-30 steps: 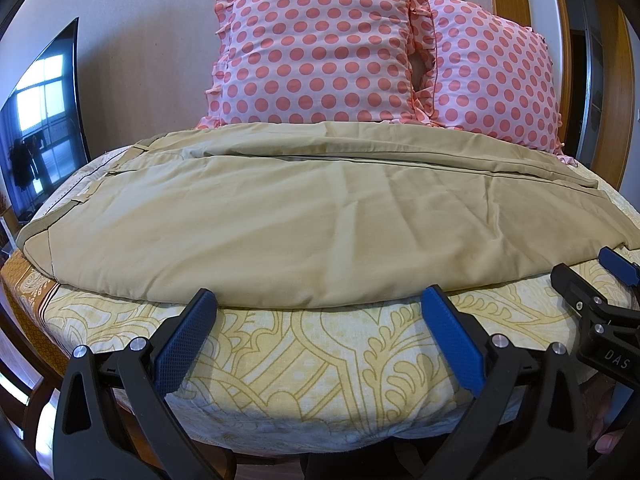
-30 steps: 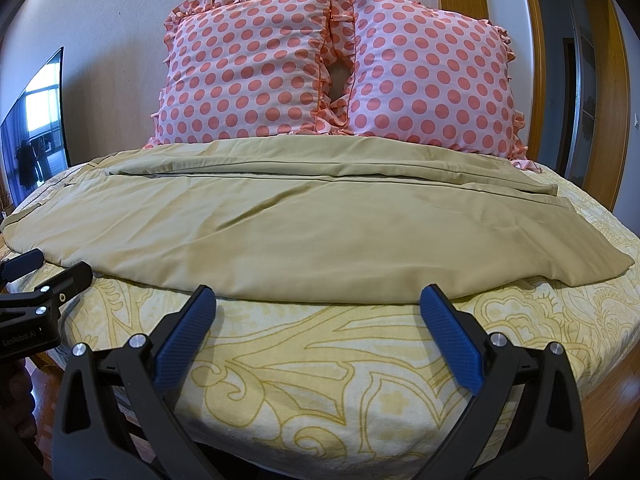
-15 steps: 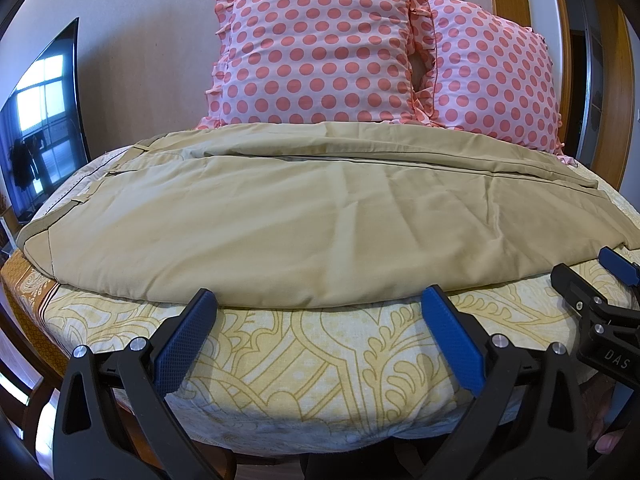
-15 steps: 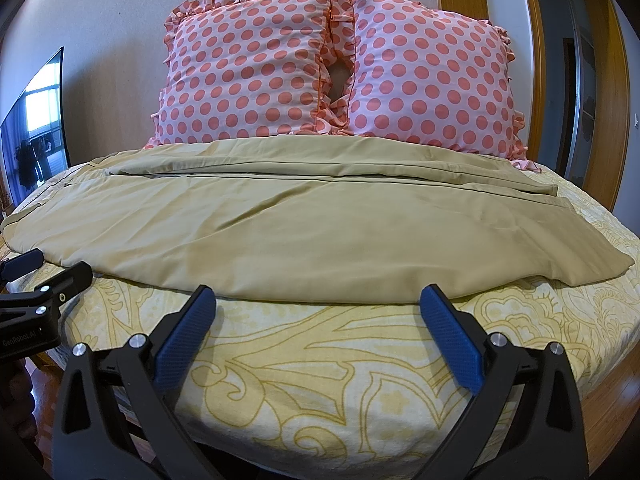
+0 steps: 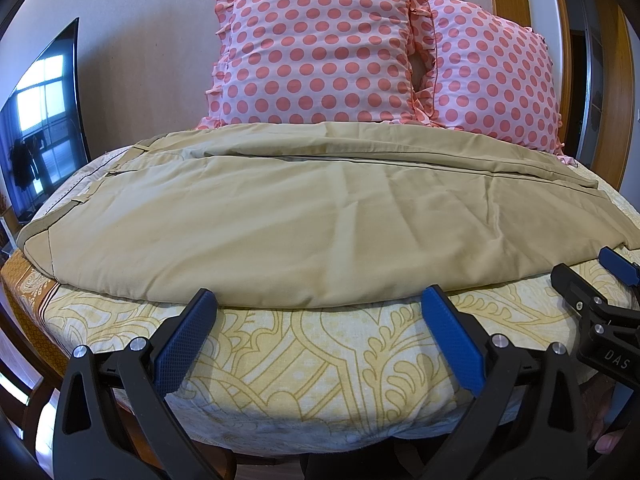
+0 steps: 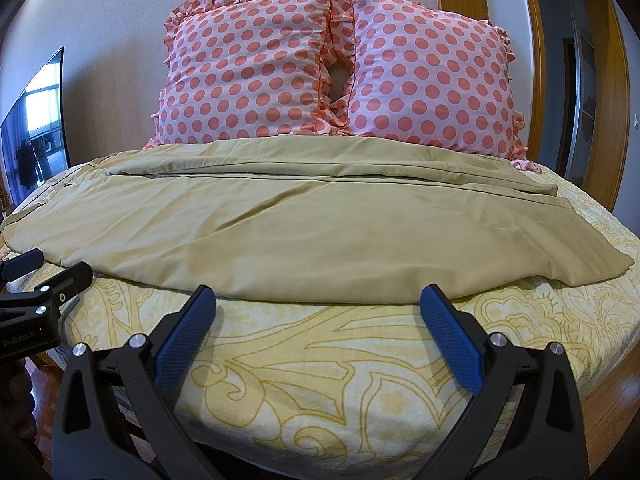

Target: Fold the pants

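Khaki pants (image 5: pixel 320 216) lie spread lengthwise across the bed (image 5: pixel 320 364), waistband to the left, in front of two polka-dot pillows (image 6: pixel 336 68). Left tongs (image 5: pixel 318 304) and right tongs (image 6: pixel 316 300) both gape wide, empty, hovering just short of the pants' near edge.

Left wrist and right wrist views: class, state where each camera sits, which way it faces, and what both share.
Left wrist: on the left gripper, facing the khaki pants; the right gripper shows at right.
Right wrist: on the right gripper, facing the same way; the left gripper shows at left.
Shared: pants, polka-dot pillows, bed, both grippers open.
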The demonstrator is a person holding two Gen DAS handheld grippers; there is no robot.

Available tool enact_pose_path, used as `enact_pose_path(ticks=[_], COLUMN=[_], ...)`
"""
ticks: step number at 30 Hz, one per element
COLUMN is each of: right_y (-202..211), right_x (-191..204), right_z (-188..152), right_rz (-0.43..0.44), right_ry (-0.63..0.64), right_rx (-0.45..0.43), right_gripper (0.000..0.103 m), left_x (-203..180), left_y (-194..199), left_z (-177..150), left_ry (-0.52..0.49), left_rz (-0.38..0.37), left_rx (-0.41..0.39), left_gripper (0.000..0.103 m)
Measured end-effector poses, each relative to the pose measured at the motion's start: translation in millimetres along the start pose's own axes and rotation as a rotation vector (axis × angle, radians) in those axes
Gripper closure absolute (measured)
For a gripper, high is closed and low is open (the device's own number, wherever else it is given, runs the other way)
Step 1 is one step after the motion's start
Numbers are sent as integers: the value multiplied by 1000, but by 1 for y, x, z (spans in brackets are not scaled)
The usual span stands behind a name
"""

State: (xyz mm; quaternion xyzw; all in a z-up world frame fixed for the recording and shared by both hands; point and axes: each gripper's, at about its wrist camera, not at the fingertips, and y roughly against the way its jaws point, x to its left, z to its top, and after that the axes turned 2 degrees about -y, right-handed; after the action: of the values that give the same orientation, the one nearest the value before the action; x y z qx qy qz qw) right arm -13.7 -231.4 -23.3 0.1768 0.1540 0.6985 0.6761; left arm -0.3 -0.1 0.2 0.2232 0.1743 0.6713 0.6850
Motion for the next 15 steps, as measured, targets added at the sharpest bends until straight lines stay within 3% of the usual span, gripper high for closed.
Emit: enact_pose_path(ticks=[15], right_y=[0], right_x=[2], right_z=[-2], right_rz=[1], right_ry=[0], right_rx=[-1], right_gripper=[2], left_x=[0], left_y=[0], left_z=[0], left_ry=[0], left_rz=[0], left_rx=[-1], left_gripper=[1])
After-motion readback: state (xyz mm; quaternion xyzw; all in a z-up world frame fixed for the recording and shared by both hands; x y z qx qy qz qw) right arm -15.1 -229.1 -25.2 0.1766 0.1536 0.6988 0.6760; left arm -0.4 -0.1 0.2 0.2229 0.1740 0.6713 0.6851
